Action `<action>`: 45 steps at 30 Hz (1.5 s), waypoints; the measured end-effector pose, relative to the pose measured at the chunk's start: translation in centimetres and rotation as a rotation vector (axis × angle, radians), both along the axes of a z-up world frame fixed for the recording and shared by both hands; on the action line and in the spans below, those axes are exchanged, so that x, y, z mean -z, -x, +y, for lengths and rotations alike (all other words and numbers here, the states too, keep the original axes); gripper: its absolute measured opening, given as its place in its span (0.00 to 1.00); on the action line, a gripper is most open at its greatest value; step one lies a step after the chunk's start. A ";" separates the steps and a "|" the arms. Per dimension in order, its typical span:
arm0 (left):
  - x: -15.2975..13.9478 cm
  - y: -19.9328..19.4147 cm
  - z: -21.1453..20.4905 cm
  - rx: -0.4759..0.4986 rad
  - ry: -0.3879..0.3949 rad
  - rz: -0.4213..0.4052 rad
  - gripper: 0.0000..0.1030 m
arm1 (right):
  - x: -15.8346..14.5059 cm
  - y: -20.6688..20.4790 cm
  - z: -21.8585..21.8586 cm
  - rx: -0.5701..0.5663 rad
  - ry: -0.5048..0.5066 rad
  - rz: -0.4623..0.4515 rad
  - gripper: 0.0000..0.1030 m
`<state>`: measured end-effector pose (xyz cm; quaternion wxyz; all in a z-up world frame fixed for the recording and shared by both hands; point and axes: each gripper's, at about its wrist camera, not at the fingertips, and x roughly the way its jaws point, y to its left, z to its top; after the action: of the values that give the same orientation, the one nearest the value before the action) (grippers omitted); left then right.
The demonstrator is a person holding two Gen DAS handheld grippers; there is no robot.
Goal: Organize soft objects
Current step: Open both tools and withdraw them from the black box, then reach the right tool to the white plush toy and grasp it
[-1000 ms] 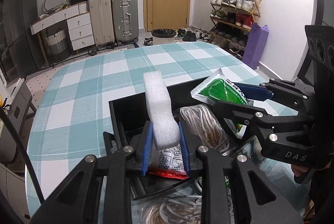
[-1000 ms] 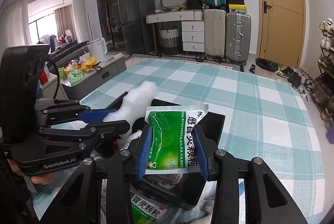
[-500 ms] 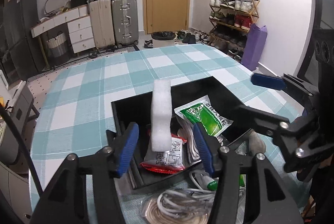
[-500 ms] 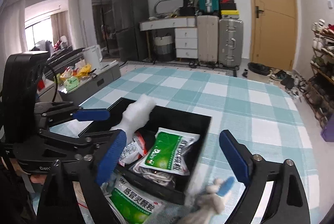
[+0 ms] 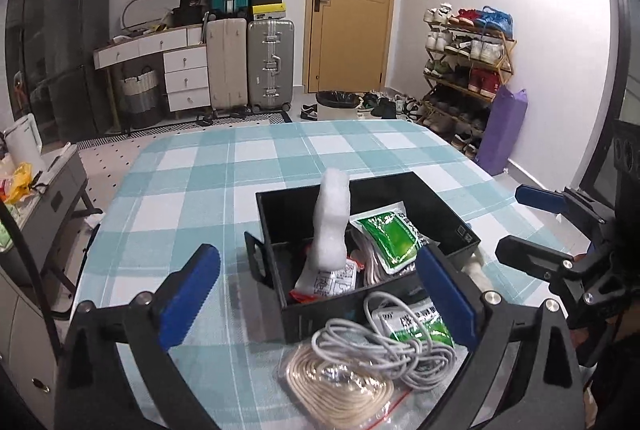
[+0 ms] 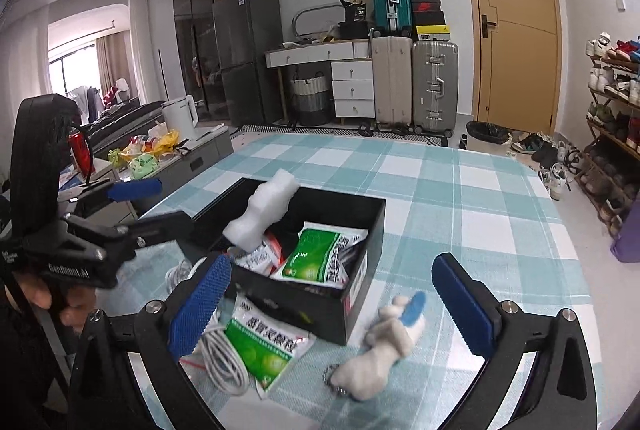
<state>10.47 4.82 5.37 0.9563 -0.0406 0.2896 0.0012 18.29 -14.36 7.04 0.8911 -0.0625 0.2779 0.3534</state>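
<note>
Ahead of both grippers on the checked table [image 5: 280, 165] stands one black box [image 5: 448, 213] holding one white foam block [image 5: 330, 226], upright, and one green sachet [image 6: 324, 256]. Left gripper [image 5: 316, 294] and right gripper [image 6: 336, 304]: jaws opening, spread wide, nothing pinched. Beneath them lie a second green sachet [image 6: 266, 348], two cable coils, one plush toy [image 6: 380, 346]. Legible: "GenRobot.AI".

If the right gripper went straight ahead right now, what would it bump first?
Probably the black box, near its right corner. The right gripper is opening, with nothing between its jaws. The plush toy lies lower, perhaps underneath; depth is unclear.
</note>
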 end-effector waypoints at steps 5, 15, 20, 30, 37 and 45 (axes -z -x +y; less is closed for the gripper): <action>0.3 1.3 0.1 -0.005 -0.014 -0.011 0.96 | 0.2 0.3 -0.5 -0.007 0.026 0.018 0.99; 1.3 2.5 0.5 -0.021 -0.033 -0.003 0.97 | 1.1 1.0 -1.4 -0.025 0.130 0.016 0.99; 1.7 2.9 0.5 -0.006 -0.037 0.003 0.97 | 2.4 0.3 -1.8 -0.005 0.163 0.070 0.99; 3.5 3.4 0.0 0.031 -0.063 0.066 0.97 | 3.0 0.4 -1.9 0.006 0.183 0.083 0.99; 4.3 3.3 0.3 0.028 -0.074 0.089 0.97 | 4.0 -0.6 -1.9 0.032 0.213 0.112 0.99; 4.8 2.9 1.0 0.013 -0.065 0.110 0.97 | 6.3 -2.6 -1.7 0.088 0.254 0.198 0.99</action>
<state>7.54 5.86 0.61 0.9396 -0.0075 0.3420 0.0067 20.88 -16.05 0.78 0.8589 -0.1275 0.4091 0.2806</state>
